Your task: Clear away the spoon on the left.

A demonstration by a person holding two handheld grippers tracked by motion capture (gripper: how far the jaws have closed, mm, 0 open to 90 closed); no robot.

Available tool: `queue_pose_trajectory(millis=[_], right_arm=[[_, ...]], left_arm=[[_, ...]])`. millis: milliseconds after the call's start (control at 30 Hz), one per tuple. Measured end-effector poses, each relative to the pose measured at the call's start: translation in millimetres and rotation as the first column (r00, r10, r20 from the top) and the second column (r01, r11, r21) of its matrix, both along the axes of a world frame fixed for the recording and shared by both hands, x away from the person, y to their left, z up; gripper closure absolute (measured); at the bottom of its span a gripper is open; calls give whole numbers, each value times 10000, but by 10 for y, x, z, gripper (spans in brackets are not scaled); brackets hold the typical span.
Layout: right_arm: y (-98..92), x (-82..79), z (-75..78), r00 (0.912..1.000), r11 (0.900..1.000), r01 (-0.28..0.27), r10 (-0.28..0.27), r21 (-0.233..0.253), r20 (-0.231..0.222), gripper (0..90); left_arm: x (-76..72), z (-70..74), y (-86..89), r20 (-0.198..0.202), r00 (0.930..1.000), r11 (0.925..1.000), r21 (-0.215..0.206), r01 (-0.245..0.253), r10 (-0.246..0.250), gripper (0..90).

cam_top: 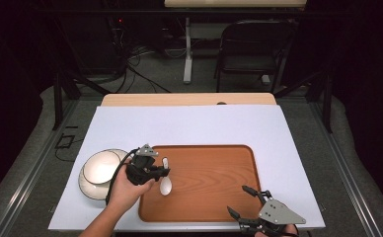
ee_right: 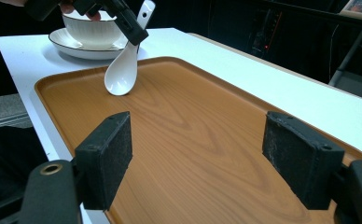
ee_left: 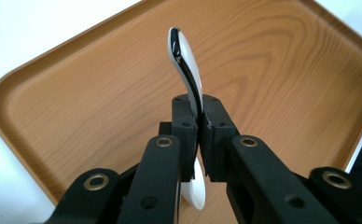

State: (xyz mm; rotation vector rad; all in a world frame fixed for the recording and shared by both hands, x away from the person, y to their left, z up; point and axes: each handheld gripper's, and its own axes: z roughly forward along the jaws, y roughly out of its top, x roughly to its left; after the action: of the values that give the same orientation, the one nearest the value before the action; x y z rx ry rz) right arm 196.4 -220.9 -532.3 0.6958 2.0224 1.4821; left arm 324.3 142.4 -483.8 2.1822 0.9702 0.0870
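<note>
White counter (cam_top: 189,123) carries a wooden tray (cam_top: 214,197); left tongs (cam_top: 156,170) clench the spoon (cam_top: 166,185), so lower gently; right tongs (cam_top: 243,202) gape, idle.

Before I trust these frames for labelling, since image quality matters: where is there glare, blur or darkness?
High view: white table evenly lit, surroundings nearly black. Left gripper view: the close jaws are soft, glare streaks the spoon, and the tray grain is sharp. Right gripper view: the near pads are blurred and the background is dark.
</note>
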Motion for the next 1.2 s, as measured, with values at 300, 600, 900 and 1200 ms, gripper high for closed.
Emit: queue_pose_trajectory(millis=[300, 600, 900, 1200], right_arm=[[7, -1, -3, 10000, 10000, -4, 4, 38, -46, 239], [6, 5, -4, 10000, 10000, -3, 3, 34, -26, 239], [6, 5, -4, 10000, 10000, -15, 15, 44, -25, 239], [0, 3, -2, 10000, 10000, -19, 19, 50, -17, 239]], left_arm=[[145, -93, 74, -361, 9978, 9978, -350, -570, 557, 836], [320, -216, 94, -761, 9912, 9928, -427, -1119, 1085, 804], [426, -328, 106, -1250, 9803, 9852, -579, -1613, 1531, 780], [476, -404, 106, -1499, 9720, 9802, -538, -1906, 1808, 756]])
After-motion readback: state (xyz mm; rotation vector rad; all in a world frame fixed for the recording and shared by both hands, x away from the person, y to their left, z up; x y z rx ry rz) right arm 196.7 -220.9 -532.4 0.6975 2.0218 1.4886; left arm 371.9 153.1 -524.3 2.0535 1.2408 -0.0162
